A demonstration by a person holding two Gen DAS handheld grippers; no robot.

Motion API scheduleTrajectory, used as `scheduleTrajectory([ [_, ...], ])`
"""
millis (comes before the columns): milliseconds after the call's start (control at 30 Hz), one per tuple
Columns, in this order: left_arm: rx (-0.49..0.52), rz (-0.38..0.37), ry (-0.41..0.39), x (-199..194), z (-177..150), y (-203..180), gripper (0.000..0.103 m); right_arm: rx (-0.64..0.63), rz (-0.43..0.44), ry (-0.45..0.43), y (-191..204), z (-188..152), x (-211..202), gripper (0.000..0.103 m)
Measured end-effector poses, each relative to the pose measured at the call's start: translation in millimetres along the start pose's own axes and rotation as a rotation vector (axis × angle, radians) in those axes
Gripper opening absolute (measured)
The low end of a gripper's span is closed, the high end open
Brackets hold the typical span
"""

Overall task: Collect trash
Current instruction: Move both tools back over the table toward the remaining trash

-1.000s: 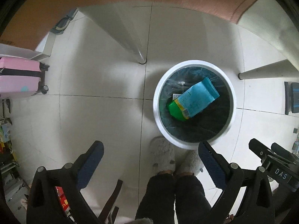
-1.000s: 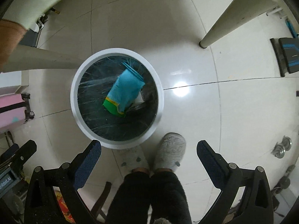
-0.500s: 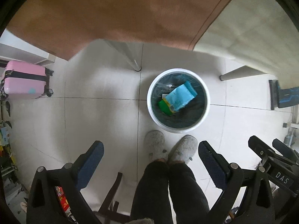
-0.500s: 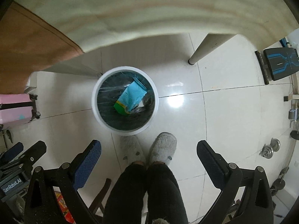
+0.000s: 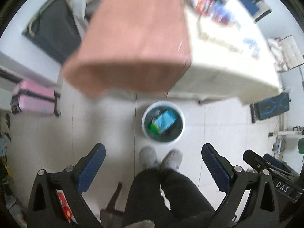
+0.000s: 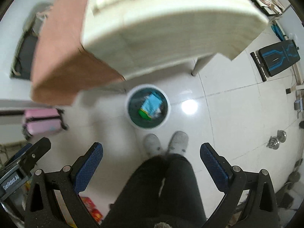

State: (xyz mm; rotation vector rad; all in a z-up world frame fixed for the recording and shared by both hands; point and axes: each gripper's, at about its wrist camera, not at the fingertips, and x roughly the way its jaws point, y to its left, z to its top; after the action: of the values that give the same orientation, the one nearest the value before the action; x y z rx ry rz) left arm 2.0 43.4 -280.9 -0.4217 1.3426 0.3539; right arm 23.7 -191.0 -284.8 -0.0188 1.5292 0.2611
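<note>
A white round trash bin (image 5: 181, 116) with a dark liner stands on the floor below the table; it also shows in the right wrist view (image 6: 167, 114). Inside lies a blue and green packet (image 5: 163, 122) (image 6: 151, 105). My left gripper (image 5: 153, 161) is open and empty, high above the floor. My right gripper (image 6: 151, 157) is open and empty, also high above the bin. On the table top (image 5: 218, 57) several blurred colourful items (image 5: 212, 9) lie at the far side.
A brown cloth (image 5: 133, 38) covers the table's left part (image 6: 62, 57). A pink suitcase (image 5: 34, 98) stands at left. The person's slippered feet (image 5: 161, 156) stand before the bin. A black and blue bench (image 6: 277, 58) stands at right. Weights (image 6: 275, 138) lie on the floor.
Both grippers have risen well above the bin, so the bin looks smaller and the table top has come into view. Both stay open and empty.
</note>
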Motion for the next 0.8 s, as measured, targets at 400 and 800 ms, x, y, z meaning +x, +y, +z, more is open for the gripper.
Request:
scheduleTrajectory([
  [400, -0.099, 0.024, -0.078, -24, 126, -42, 0.103, 0.094, -0.014, -0.173, -55, 150, -100, 0.103],
  [800, -0.710, -0.181, 0.252, 112, 227, -97, 0.102, 0.210, -0.029, -0.029, -119, 301, 8, 0.103],
])
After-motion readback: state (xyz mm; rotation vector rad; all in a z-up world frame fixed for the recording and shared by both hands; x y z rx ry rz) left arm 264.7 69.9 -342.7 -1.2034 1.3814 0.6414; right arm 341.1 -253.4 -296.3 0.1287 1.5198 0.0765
